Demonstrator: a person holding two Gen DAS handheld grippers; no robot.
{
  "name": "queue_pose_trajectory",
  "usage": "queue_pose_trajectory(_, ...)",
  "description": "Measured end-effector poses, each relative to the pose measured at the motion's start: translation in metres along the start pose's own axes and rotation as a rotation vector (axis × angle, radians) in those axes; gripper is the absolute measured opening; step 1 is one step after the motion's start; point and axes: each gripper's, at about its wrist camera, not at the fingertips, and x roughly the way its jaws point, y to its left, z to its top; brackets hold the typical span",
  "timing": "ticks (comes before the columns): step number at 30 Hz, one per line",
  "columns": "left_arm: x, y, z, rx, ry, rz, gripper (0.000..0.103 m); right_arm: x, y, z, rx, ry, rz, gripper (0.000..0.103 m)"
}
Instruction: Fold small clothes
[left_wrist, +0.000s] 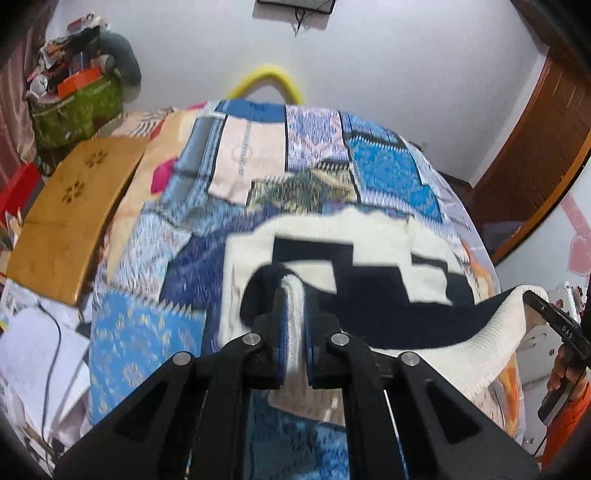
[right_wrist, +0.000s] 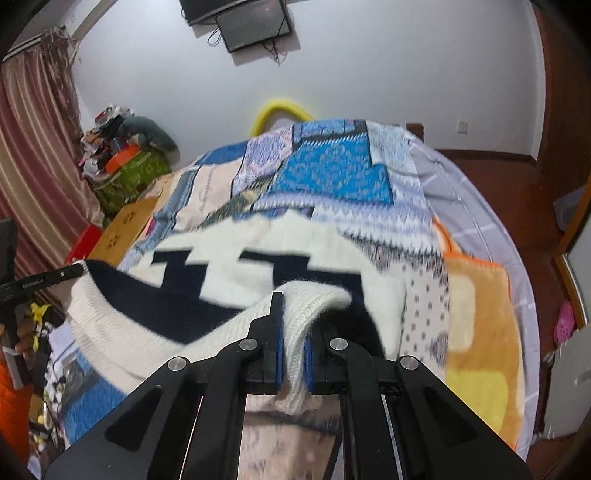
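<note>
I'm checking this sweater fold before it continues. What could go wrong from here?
1. Both the left gripper and right gripper pinch only the ribbed hem of the sweater; the knit could slip out.
2. The hem sags between them, so the fold may land crooked on the patchwork blanket.

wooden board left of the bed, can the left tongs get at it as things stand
Probably not yet. The left tongs are shut on the ribbed hem of the white and navy sweater, which the right tongs also hold. The wooden board lies uncovered beside the bed, but the tongs would have to let go first.
</note>
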Motion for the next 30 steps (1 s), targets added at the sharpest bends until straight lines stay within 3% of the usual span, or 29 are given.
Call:
queue_pose_trajectory(6,0.021,-0.002,0.034,0.011,-0.022,0.039,0.007,0.033,-0.010,0.030,0.018,0.002,-0.036,0.007)
queue_pose_trajectory(12,0.071,0.014,0.055,-0.039,0.017,0.104,0.007,0.071,-0.028,0.043,0.055,0.040,-0.063,0.007)
queue_pose_trajectory(21,0.142,0.034,0.063,-0.079,0.106,0.153,0.007,0.112,-0.055,0.046,0.094,0.100,-0.066,0.007)
queue_pose_trajectory(30,0.165,0.045,0.068,-0.098,0.136,0.192,0.007,0.126,-0.070,0.048,0.160,0.144,-0.017,0.011)
